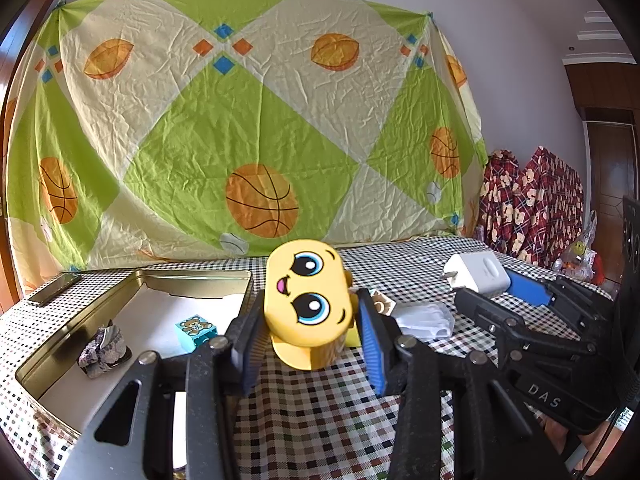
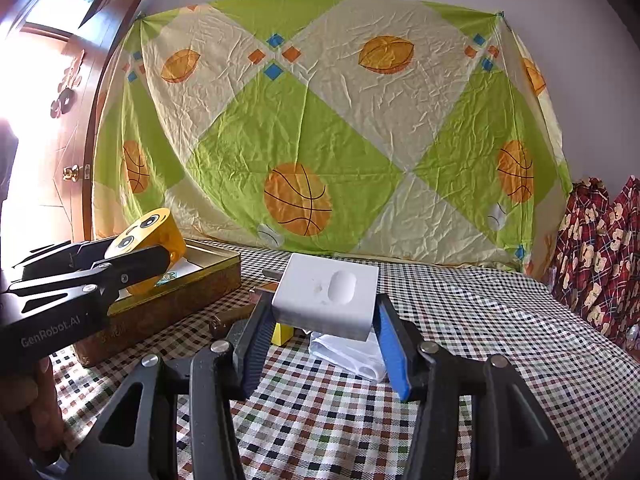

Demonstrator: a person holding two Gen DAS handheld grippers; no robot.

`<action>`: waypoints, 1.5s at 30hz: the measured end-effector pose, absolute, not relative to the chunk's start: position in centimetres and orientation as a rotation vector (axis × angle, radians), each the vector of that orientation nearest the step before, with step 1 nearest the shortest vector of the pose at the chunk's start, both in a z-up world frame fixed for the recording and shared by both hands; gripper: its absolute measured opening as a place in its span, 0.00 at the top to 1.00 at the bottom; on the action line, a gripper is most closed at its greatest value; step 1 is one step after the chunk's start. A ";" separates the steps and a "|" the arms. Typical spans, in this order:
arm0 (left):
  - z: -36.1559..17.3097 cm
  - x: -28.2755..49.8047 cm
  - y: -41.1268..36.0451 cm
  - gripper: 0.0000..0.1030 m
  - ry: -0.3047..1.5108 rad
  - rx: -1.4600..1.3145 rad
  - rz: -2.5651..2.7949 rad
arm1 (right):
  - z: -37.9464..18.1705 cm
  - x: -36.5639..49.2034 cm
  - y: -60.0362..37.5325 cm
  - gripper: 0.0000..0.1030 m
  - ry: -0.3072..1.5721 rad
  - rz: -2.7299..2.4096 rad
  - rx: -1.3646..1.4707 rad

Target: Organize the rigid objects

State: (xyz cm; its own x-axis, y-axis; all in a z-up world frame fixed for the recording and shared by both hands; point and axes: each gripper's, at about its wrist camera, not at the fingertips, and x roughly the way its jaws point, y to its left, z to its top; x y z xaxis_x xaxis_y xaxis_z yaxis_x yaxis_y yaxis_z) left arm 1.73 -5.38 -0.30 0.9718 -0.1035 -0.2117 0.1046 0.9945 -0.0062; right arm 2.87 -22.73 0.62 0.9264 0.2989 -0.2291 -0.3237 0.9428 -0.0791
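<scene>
My left gripper (image 1: 308,324) is shut on a yellow toy with a cartoon face (image 1: 306,300), held above the checked cloth beside the tin. From the right wrist view the same toy (image 2: 146,240) hangs over the tin's near corner. My right gripper (image 2: 324,320) is shut on a white charger plug (image 2: 326,294), lifted off the table; in the left wrist view the plug (image 1: 478,274) sits at the right with its prongs pointing left. The open gold tin (image 1: 120,300) holds a small blue bear cube (image 1: 196,330) and a crumpled grey scrap (image 1: 104,350).
A folded white packet (image 2: 348,350) and a yellow block (image 2: 282,334) lie on the checked tablecloth (image 2: 500,340) under the plug. A small patterned cube (image 1: 382,304) sits behind the toy. A dark flat bar (image 1: 54,288) lies at the far left. A sports-print sheet (image 1: 240,120) hangs behind.
</scene>
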 end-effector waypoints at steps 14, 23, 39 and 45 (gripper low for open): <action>-0.3 1.0 -4.9 0.60 0.187 0.001 -0.095 | 0.8 3.1 -22.6 0.49 0.224 0.308 -0.090; -0.3 0.9 -2.6 0.60 0.199 -0.040 -0.073 | 0.6 3.3 -20.2 0.49 0.267 0.370 -0.101; -0.6 0.2 0.6 0.60 0.185 -0.066 -0.015 | 0.6 2.9 -16.1 0.49 0.295 0.451 -0.108; -0.6 -0.1 1.7 0.60 0.178 -0.077 0.009 | 0.6 2.6 -14.6 0.49 0.296 0.482 -0.112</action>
State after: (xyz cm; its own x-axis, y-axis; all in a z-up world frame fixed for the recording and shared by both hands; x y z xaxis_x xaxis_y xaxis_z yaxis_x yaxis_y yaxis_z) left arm -0.08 1.69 -0.61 0.9843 0.0019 -0.1767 -0.0155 0.9970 -0.0753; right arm 2.61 -14.64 0.61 0.8443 0.4401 -0.3059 -0.4723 0.8807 -0.0364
